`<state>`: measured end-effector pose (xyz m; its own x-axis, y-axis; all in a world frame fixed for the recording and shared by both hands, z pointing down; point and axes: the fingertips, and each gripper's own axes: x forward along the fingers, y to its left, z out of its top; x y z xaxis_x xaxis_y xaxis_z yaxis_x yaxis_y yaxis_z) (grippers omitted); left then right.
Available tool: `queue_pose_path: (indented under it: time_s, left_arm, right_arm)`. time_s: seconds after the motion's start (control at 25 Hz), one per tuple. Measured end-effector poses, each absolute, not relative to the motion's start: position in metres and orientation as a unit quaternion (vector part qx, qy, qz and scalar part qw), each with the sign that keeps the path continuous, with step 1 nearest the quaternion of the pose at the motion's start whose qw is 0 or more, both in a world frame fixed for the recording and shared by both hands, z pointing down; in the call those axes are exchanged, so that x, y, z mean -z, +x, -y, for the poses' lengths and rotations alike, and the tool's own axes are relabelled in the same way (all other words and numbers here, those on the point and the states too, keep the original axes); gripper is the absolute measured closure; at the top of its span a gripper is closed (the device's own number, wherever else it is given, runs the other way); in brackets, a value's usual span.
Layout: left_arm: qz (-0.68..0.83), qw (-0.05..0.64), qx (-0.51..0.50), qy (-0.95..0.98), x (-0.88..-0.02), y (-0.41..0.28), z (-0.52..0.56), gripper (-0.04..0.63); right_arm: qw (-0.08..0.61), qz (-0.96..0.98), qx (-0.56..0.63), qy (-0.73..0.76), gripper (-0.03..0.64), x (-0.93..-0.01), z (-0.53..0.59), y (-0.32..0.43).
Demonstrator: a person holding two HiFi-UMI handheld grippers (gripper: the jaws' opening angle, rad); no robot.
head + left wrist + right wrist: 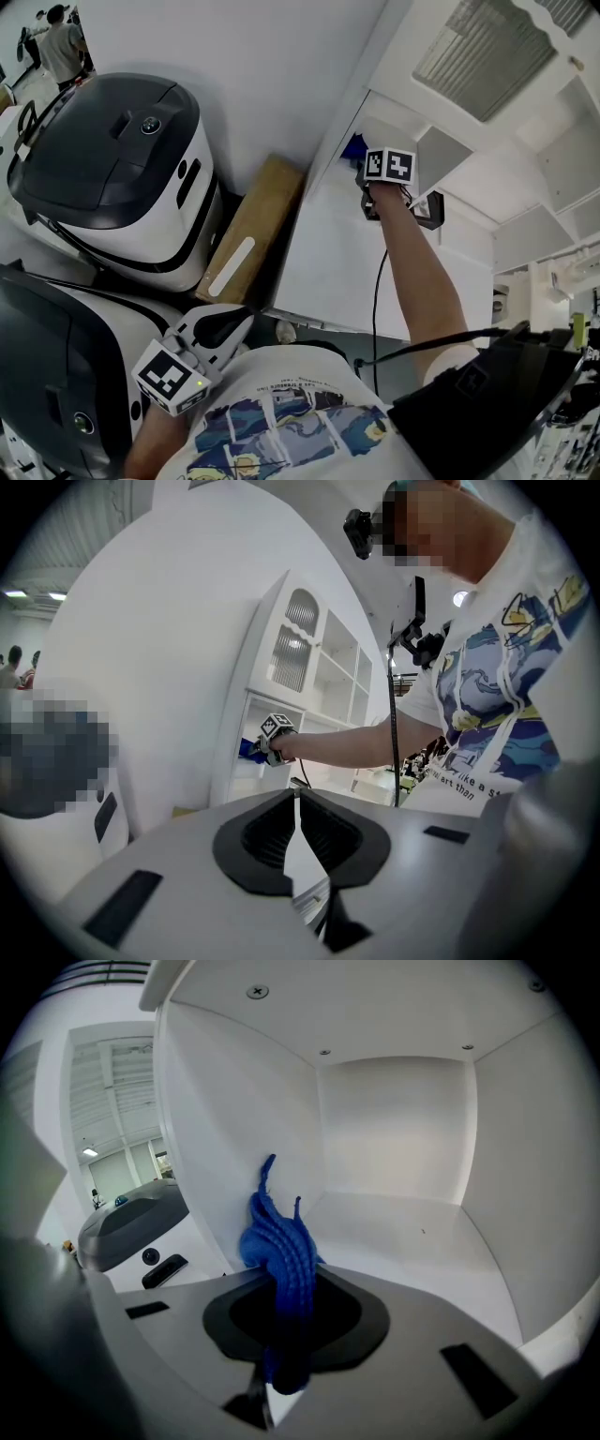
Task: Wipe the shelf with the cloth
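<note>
The right gripper (286,1340) is in the white cabinet (450,141), reaching into one of its open compartments, and its jaws are clamped tight on the blue cloth (279,1241). The cloth bunches up out of the jaws in ropey folds, a couple of loose ends sticking upward. It sits at the left front corner of the shelf (412,1232), right beside the compartment's left wall (225,1138); whether the cloth actually presses on the shelf board cannot be told from here. The rest of the board runs bare and white to the back corner.

From the head view, the person's bare right arm (412,272) stretches out from a printed T-shirt (300,422) to the cabinet, a black cable (377,300) trailing along it.

Now the left gripper (298,822): held low against the person's chest, well apart from the cabinet, jaws together at the tips with nothing between them.

To the left stand two big white-and-black machines (112,169), with a cardboard box (248,225) wedged between the nearer machine and the cabinet's side.
</note>
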<state>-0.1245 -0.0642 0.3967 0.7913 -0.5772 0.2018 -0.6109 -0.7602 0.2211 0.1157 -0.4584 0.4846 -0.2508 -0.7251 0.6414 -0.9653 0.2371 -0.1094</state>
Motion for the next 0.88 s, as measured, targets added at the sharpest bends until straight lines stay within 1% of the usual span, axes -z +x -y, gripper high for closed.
queue_pose_path:
  time_s: [0.2,0.52,0.68,0.88]
  left_arm:
    - [0.311,0.139,-0.061,0.938,-0.399,-0.125,0.065,0.566]
    - [0.276,0.132,-0.057,0.950,-0.397,-0.106,0.070,0.566]
    - [0.259,0.131,-0.061,0.955,-0.397,-0.096,0.073,0.566]
    - [0.243,0.128,-0.062,0.960,-0.395,-0.086,0.073,0.566]
  right_arm:
    - [0.223,0.742,-0.233,0.588,0.549,-0.468,0.454,0.142]
    - [0.218,0.705,-0.218,0.639,0.549,-0.456,0.435,0.216]
    - [0.227,0.684,-0.216,0.659,0.549,-0.459,0.422,0.249]
    - [0.238,0.673,-0.221,0.665,0.549,-0.470,0.414,0.262]
